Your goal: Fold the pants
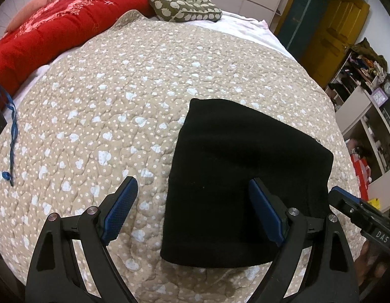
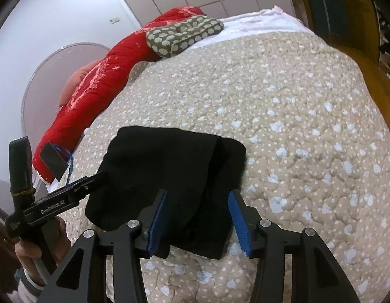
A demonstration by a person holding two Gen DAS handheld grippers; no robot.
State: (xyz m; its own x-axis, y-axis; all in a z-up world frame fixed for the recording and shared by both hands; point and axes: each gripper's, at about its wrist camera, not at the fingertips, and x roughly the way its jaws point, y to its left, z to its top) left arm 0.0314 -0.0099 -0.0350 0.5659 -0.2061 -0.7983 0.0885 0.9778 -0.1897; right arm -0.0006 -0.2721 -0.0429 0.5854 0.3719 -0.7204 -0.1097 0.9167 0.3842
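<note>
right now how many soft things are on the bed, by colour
black: 1, the folded pants
red: 1, the long quilt
olive with pale spots: 1, the cushion
pink-orange: 1, the pillow behind the quilt
total: 4, all lying on the beige bedspread

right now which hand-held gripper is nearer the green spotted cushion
Neither clearly. Left hand-held gripper and right hand-held gripper both hang open over the folded black pants, far across the bed from the cushion.
</note>
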